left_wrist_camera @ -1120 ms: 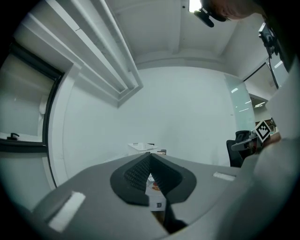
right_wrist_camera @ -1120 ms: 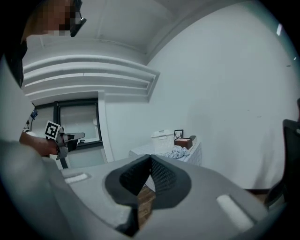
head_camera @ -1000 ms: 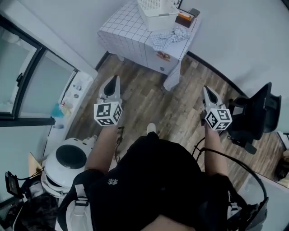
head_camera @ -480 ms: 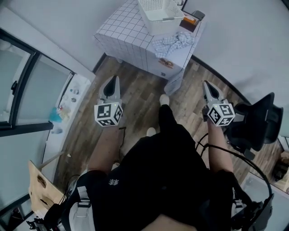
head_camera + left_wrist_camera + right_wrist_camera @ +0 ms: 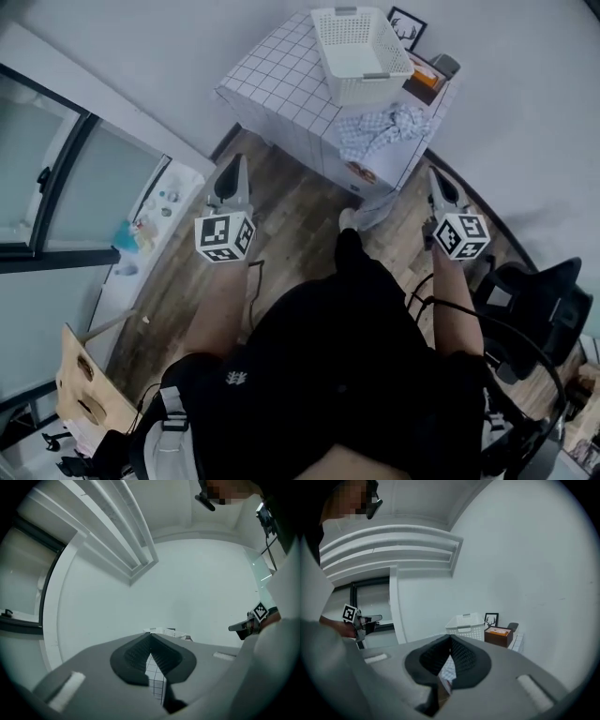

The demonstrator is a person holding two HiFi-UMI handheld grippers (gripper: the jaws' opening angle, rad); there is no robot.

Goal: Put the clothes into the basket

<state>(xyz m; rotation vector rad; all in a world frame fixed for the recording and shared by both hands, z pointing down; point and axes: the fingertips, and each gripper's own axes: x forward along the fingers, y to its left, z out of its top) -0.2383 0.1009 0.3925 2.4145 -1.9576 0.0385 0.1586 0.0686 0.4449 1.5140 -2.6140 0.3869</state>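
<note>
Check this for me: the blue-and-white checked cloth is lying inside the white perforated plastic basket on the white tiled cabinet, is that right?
Not quite. The blue-and-white checked cloth is not inside the white perforated plastic basket. It lies beside the basket on the white tiled cabinet, hanging over the cabinet's edge. The head view shows this.

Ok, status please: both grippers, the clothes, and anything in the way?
Left gripper and right gripper shut, empty, short of the cabinet. Checked cloth on cabinet top beside basket, one end over the edge. Nothing seen in the way.
</note>
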